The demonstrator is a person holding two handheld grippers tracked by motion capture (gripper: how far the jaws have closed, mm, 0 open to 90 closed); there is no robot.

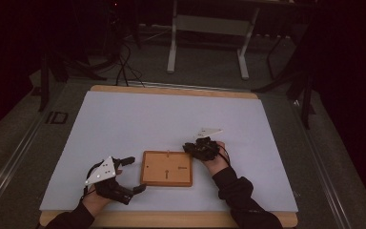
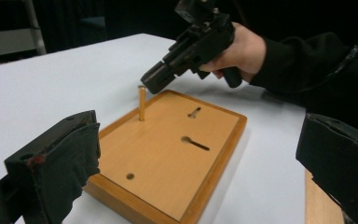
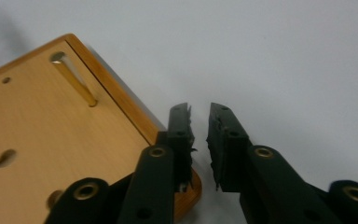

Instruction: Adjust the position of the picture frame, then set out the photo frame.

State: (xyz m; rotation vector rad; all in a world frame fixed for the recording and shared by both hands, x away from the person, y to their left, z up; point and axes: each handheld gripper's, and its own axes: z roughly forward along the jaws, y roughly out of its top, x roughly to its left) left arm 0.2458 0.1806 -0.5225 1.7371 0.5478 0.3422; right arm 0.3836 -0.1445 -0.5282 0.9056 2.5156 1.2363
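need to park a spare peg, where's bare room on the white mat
Free: the far half of the white mat beyond the wooden board, and its right side past the right gripper. Crowded: the near strip, where the left gripper and right gripper flank the board and its upright peg.

Left gripper (image 1: pixel 134 174) sits low just left of the wooden board (image 1: pixel 167 168) with its jaws spread wide, while the right gripper (image 3: pixel 199 128) hangs tilted down over the board's far right corner, jaws parted slightly, empty.
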